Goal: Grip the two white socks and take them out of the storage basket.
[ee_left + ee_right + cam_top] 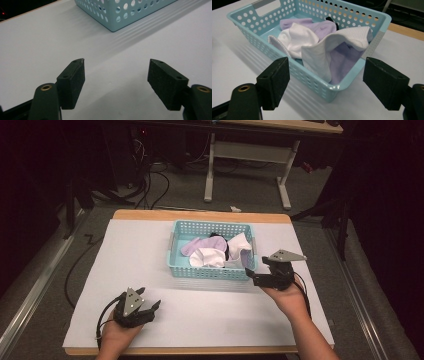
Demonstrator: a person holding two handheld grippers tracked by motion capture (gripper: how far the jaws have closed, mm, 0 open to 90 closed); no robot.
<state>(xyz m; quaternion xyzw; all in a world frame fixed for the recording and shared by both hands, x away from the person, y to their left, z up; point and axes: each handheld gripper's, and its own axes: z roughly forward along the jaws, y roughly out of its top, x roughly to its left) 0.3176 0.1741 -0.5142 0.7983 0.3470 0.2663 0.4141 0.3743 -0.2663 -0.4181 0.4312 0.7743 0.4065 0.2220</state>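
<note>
Your left gripper (150,308) and right gripper (248,274) both have fingers apart, holding nothing. The right sits beside the basket (176,265) of socks (209,256) on the counter (130,250).

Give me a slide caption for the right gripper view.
Open right gripper faces perforated light-blue plastic basket of white and lilac socks.

1. Looks like a lab / recording room, not a home.
2. Dark surroundings w/ black drapes (380,180) at the sides; light falls mostly on the counter (150,270).
3. Counter is a wood top covered w/ a plain white sheet, a staged work area.
4. Grey carpet floor (240,195) w/ loose black cables (150,185) running across it.
5. Behind: a 2nd desk (250,155) on white metal legs, office/lab type.
6. Metal rail (30,290) along the floor at left.
</note>
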